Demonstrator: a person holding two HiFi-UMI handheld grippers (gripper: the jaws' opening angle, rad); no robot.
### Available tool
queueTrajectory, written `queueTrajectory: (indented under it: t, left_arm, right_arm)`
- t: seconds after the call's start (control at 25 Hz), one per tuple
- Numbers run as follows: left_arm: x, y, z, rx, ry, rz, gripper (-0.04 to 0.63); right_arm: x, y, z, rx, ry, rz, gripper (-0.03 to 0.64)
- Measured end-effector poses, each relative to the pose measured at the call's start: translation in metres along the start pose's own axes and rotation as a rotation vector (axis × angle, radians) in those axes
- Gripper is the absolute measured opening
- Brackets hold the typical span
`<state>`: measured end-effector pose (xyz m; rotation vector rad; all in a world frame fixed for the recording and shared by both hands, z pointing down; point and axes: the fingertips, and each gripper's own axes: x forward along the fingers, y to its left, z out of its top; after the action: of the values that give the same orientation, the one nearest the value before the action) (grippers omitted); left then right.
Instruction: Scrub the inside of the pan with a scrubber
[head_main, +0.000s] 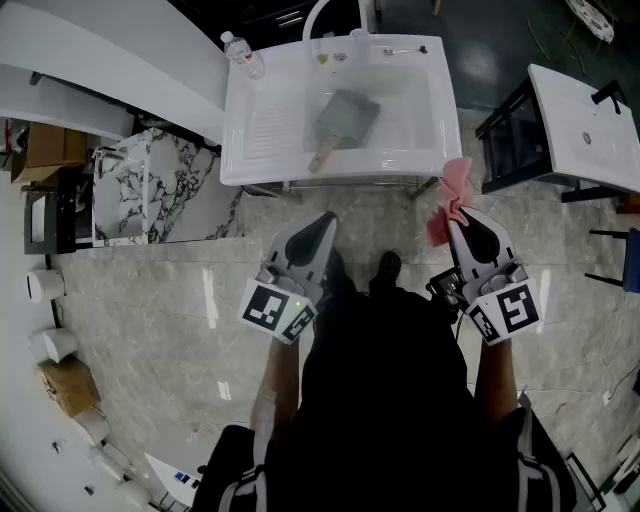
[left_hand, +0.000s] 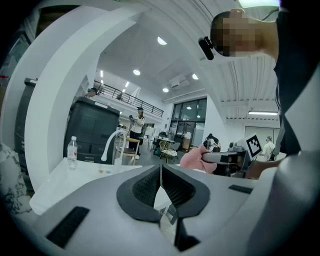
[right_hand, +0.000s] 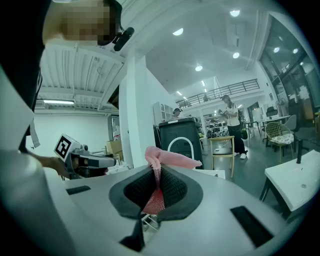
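Between the fingers of the right gripper: pink mesh scrubber, clamped tight. Lower part is pinched flat between the pads; the loose upper end sticks out past the fingertips and flops to the right in the right gripper view.

Left gripper: fingers together, pads meeting, nothing between them.

Both grippers are held about level over the pale tiled floor, side by side and well apart, the person's dark clothing behind them.

Well ahead of both sets of fingers: white sink. Pan lies inside its basin, grey, wooden handle pointing back toward the near rim. It sits ahead of the gap between the two grippers, closer to the left fingers' line. No contact between scrubber and pan; they are well apart.

Ahead and left of the left fingers: clear water bottle on the sink's far left corner. Curved white faucet at the far rim, beyond the pan.
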<state>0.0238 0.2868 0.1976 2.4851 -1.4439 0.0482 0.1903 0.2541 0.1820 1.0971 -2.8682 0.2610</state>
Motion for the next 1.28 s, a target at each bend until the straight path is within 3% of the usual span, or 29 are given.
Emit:
queueTrajectory:
  t: [0.68,1.08,1.28]
  left_arm:
    - [0.004,-0.021,-0.029,-0.011,0.084,0.008,0.040]
    - [0.021,0.040,-0.059,-0.042,0.172,0.013,0.040]
    - [0.049,0.089,-0.064,0.011,0.253,0.013,0.041]
  right_arm:
    - [0.002,0.004,-0.008,0.049,-0.020,0.063,0.038]
    - [0.054,-0.001,-0.023,0.082,0.054,0.016,0.041]
    - [0.092,-0.013,-0.013,0.067,0.090,-0.017,0.044]
